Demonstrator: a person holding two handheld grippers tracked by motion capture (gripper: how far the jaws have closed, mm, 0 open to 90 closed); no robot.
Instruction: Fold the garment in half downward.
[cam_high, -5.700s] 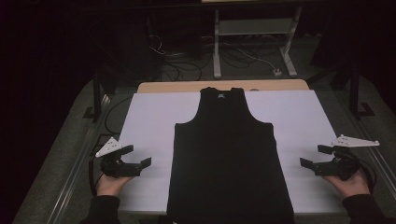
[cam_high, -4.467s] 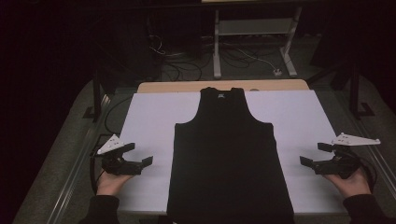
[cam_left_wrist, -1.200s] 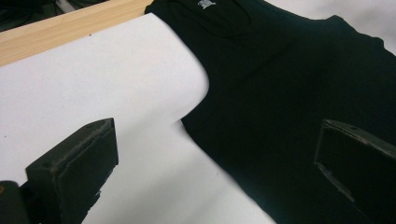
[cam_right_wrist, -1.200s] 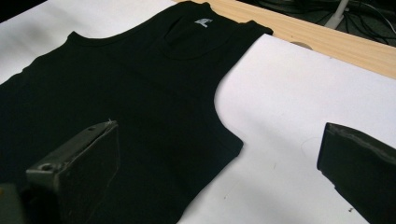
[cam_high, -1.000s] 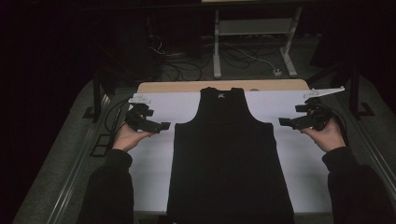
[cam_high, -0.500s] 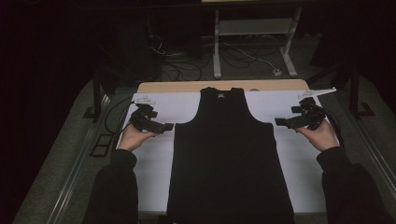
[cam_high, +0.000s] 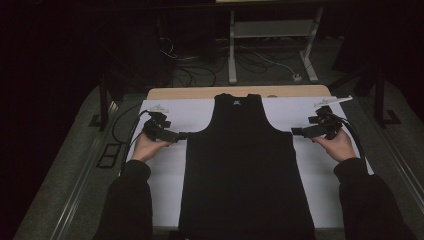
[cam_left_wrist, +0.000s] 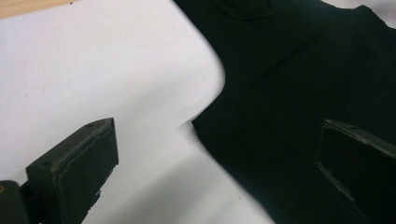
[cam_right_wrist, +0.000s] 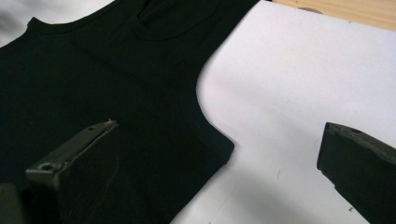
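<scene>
A black tank top (cam_high: 245, 165) lies flat on the white-covered counter (cam_high: 320, 185). The left tool (cam_high: 181, 135) and right tool (cam_high: 296, 132) (jaws wide apart) straddle its armpit corners.

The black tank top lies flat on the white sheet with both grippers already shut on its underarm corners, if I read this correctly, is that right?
Not quite. The black tank top does lie flat on the white sheet, but neither gripper is shut on it. The left gripper view shows the left gripper with its jaws wide apart astride the underarm corner, and the right gripper view shows the right gripper likewise open.
</scene>
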